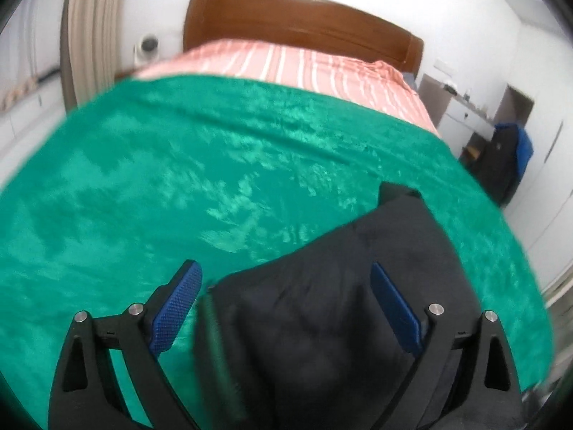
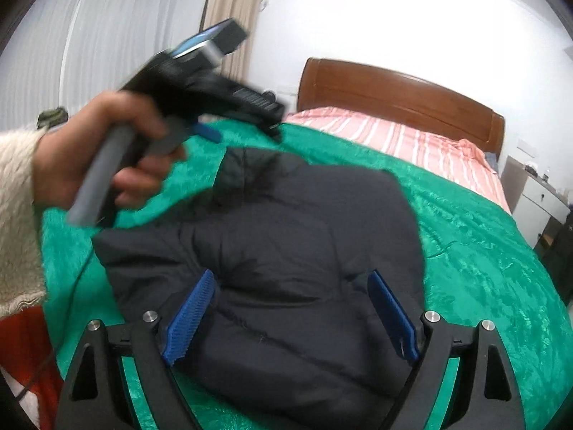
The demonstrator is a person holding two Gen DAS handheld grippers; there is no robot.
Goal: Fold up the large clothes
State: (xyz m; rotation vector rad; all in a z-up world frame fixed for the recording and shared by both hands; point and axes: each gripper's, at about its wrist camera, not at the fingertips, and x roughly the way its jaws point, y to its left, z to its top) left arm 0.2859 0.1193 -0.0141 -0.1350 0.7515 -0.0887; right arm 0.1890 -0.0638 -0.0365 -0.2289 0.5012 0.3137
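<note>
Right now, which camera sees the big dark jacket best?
The right wrist view: the folded dark jacket lies nearly whole on the green blanket. The left wrist view shows only one blurred part of it.

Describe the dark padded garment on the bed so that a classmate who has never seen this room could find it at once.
Start at the bed with the brown wooden headboard and the pink striped sheet. Nearer the camera, a shiny green velvet blanket covers the bed. On it lies the folded navy quilted puffer jacket, the only dark, bulky thing on that bright cloth.
</note>
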